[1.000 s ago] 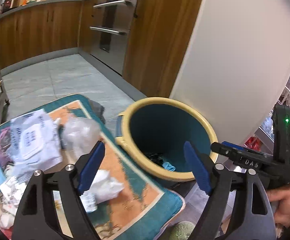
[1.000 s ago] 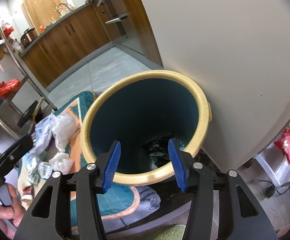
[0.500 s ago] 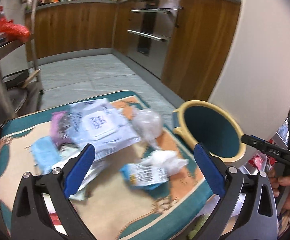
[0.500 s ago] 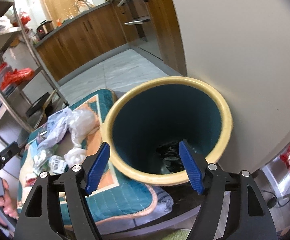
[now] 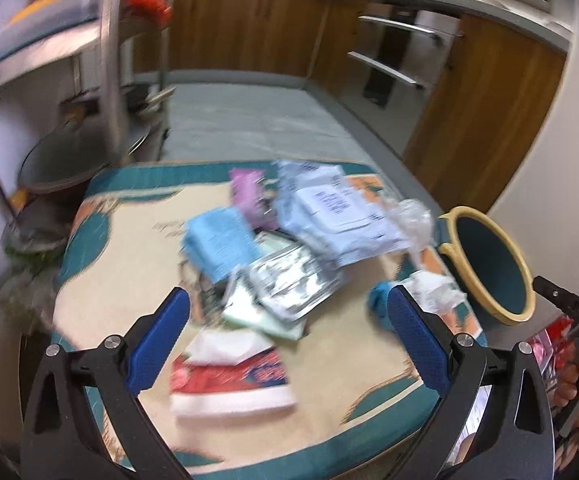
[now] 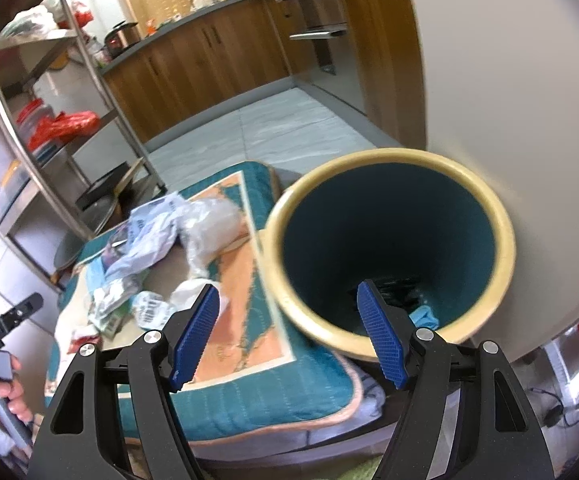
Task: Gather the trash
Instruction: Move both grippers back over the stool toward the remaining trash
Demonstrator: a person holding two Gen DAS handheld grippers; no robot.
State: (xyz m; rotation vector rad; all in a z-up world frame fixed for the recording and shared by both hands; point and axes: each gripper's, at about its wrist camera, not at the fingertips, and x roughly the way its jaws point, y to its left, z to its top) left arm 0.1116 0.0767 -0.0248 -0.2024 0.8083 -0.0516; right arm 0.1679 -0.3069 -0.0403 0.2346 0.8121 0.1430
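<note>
Trash lies on a teal and cream mat (image 5: 129, 248): a red-and-white packet (image 5: 229, 376), a silver foil wrapper (image 5: 293, 284), a blue packet (image 5: 221, 240), a pale mailer bag (image 5: 337, 212), a clear plastic wad (image 5: 413, 220) and a white crumpled tissue (image 5: 433, 288). My left gripper (image 5: 285, 300) hangs wide open above the foil wrapper and red packet, holding nothing. A yellow-rimmed teal bin (image 6: 389, 156) stands off the mat's right end, with a blue scrap (image 6: 423, 316) and dark wrappers at its bottom. My right gripper (image 6: 287, 290) is open and empty over the bin's near rim.
A steel shelf rack (image 6: 89, 80) with a dark pan (image 5: 57, 160) beneath stands left of the mat. A white wall (image 6: 509, 80) rises right behind the bin. Wooden cabinets (image 5: 249, 32) line the far side of a grey tiled floor (image 5: 249, 128).
My left gripper swung left from beside the bin to over the trash on the mat and opened wider. The right gripper opened wider and drifted left over the bin's near rim.
</note>
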